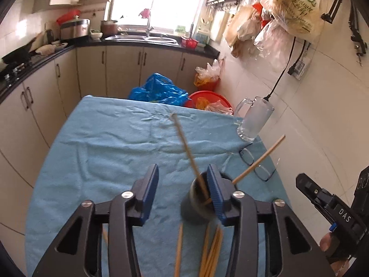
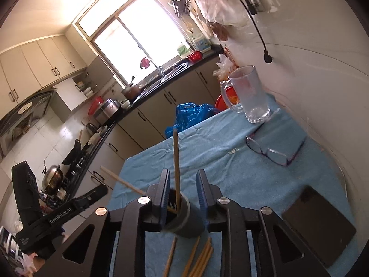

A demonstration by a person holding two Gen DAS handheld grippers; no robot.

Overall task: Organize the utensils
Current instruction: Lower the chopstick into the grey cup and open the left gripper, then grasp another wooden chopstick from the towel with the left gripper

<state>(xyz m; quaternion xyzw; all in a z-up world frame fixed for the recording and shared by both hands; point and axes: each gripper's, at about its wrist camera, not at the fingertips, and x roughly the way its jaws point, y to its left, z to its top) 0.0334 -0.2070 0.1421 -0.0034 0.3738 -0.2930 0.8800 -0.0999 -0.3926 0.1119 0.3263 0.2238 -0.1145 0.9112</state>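
Note:
A dark cup [image 1: 196, 207] [image 2: 186, 224] stands on the blue cloth, low between the fingers in both wrist views. One wooden chopstick [image 1: 184, 143] [image 2: 176, 161] stands almost upright in it. A second chopstick [image 1: 260, 159] [image 2: 120, 180] leans outward from the cup's rim, its lower end hidden behind a finger. Several loose chopsticks [image 1: 212, 249] [image 2: 200, 258] lie on the cloth in front of the cup. My left gripper [image 1: 183, 191] is open, its pads touching nothing. My right gripper [image 2: 183, 194] is open too, its pads standing clear on either side of the upright chopstick.
A glass mug [image 1: 253, 120] [image 2: 251, 94] stands at the far right corner by the tiled wall. Eyeglasses [image 1: 253, 161] [image 2: 269, 152] lie nearer. A black phone [image 2: 320, 224] rests on the right side. A blue bag [image 1: 159, 90] sits beyond the table's far edge.

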